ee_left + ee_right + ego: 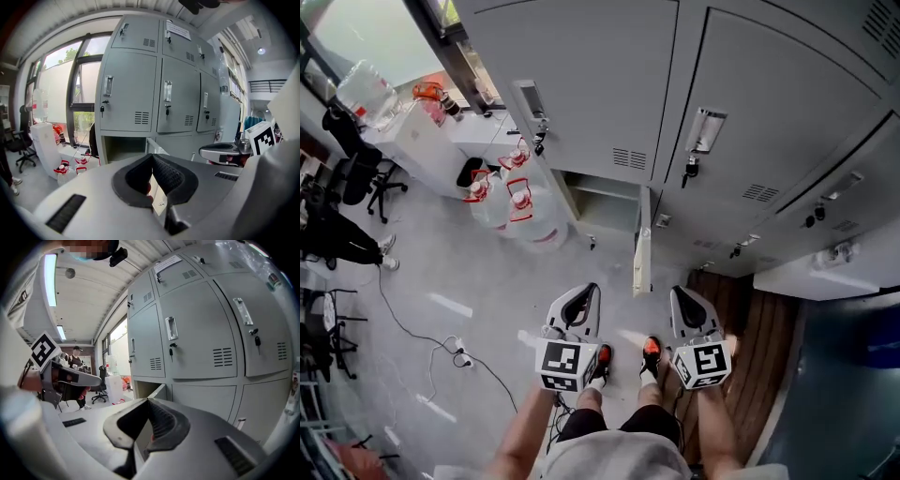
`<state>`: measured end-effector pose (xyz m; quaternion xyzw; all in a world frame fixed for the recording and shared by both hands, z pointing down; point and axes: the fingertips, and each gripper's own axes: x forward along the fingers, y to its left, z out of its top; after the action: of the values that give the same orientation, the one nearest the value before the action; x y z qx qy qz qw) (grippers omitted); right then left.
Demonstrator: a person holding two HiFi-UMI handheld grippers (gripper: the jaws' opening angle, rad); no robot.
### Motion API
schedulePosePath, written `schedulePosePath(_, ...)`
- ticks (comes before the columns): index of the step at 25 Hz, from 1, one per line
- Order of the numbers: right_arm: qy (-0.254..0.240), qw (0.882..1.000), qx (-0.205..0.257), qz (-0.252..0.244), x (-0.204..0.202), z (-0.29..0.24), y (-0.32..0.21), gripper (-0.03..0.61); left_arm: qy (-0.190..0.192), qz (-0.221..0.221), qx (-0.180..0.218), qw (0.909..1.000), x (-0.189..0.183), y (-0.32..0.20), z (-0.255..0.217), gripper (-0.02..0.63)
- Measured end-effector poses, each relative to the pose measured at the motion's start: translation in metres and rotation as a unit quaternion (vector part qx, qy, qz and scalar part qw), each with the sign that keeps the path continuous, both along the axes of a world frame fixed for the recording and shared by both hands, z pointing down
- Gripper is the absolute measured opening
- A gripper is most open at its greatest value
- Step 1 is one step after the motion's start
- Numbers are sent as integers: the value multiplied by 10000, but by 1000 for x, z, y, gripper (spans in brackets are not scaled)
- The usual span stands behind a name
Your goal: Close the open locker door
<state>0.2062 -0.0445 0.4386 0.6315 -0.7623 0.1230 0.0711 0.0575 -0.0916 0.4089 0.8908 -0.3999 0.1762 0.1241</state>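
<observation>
Locker door [643, 251] stands open off the bare bottom compartment [602, 208]

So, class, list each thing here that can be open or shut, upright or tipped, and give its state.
Bottom locker door: open, swung out towards the person.
Upper locker doors: shut.
Left gripper: shut, empty.
Right gripper: shut, empty.
Water bottles: upright on the floor, capped.
</observation>
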Motion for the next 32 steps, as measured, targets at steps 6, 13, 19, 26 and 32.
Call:
schedulePosePath(6,-194,9990,-236,-340,12,47,-14,17,-195,-324,-228,9990,14,-5,47,21)
schedulePosePath(13,-268,9958,-371,-797,11,100,-13,17,-268,-678,-301,9969,15,5,88,21)
schedulePosePath(19,-304,9932,-387,-1054,6,140,-13,17,-314,-902,-261,9951,9,16,120,21)
schedulePosePath(26,-513,9829,-445,-1710,-19,168,-9,25,-337,-1019,-255,9939,-2,22,141,21)
schedulePosePath(32,-580,9700,-617,-2279,-40,190,-4,267,-394,-1090,-239,9930,-13,24,145,21)
